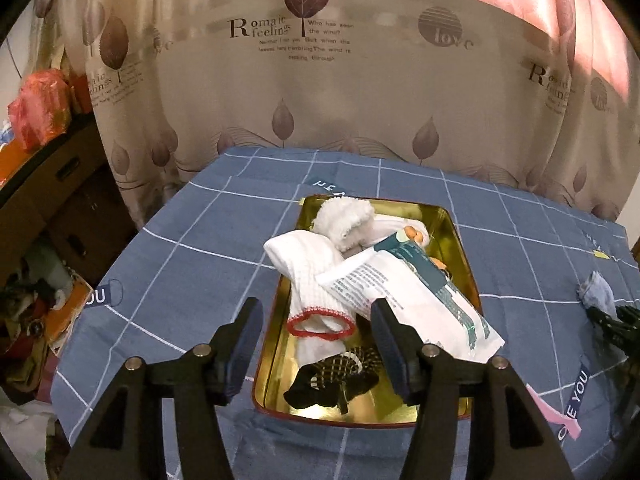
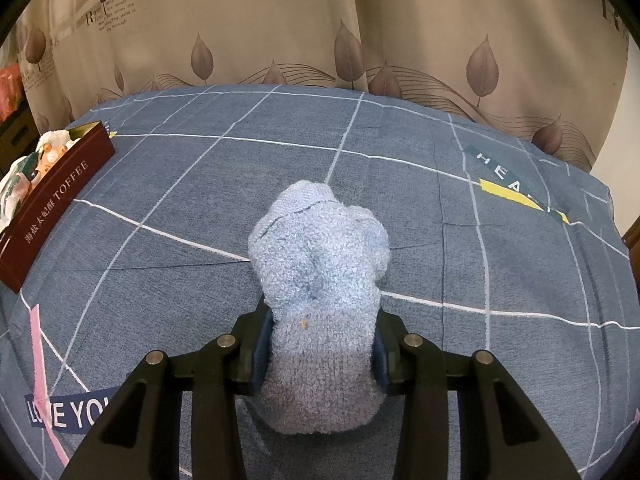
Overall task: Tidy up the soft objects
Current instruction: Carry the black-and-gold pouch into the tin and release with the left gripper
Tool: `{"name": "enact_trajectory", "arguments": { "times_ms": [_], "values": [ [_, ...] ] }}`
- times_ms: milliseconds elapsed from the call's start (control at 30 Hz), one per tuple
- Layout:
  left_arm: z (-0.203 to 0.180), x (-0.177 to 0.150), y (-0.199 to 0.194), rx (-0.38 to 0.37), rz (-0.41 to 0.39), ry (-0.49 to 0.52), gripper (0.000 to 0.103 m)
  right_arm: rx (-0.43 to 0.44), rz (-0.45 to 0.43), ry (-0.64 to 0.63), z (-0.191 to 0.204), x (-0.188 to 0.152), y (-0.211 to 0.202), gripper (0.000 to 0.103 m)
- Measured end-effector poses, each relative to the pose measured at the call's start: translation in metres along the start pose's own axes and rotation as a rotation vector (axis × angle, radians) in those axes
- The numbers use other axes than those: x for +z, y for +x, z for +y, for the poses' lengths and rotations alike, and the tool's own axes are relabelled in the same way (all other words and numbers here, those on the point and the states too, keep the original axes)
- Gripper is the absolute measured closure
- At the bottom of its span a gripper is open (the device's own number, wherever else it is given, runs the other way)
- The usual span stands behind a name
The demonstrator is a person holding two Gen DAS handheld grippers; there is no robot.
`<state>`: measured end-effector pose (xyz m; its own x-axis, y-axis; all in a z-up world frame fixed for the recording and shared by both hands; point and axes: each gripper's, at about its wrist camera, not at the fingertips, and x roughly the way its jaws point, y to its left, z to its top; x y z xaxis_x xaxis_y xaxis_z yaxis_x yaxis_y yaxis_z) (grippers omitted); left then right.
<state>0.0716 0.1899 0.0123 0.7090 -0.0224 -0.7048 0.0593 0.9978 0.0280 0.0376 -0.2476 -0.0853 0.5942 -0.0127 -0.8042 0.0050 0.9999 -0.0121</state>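
Both views show strong fisheye distortion and dark corner vignetting. Lighting is dim, warm indoor. The gold tin (image 1: pixel 460 240) shows glare; pink backlight penetrates the curtain (image 1: pixel 560 8).

A lived-in room at home, most likely a bedroom.

A leaf-print curtain (image 1: pixel 320 92) with "Romantic feelings" lettering hangs behind a surface covered in a blue checked bedsheet (image 2: pixel 200 184); cardboard boxes (image 1: pixel 60 184), a red plastic bag (image 1: pixel 38 114) and loose household clutter (image 1: pixel 36 312) crowd the side.
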Motion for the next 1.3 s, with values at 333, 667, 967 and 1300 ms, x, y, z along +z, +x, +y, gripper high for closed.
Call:
{"name": "enact_trajectory", "arguments": {
  "times_ms": [333,667,967,1300],
  "values": [
    [0.013,-0.011,0.003,0.014,-0.011,-0.032,0.046,-0.072,0.012,-0.021,0.013,0.004,-0.002,0.071],
    [0.017,-0.022,0.009,0.076,-0.024,0.001,0.046,-0.142,0.039,-0.037,0.029,0.014,-0.003,0.073],
    [0.022,-0.022,0.006,0.089,-0.039,-0.013,0.046,-0.127,0.021,-0.046,0.05,0.025,-0.01,0.074],
    [0.027,-0.021,0.004,0.099,-0.048,-0.039,0.046,-0.091,0.012,-0.027,0.058,0.03,-0.015,0.074]
  ]
}}
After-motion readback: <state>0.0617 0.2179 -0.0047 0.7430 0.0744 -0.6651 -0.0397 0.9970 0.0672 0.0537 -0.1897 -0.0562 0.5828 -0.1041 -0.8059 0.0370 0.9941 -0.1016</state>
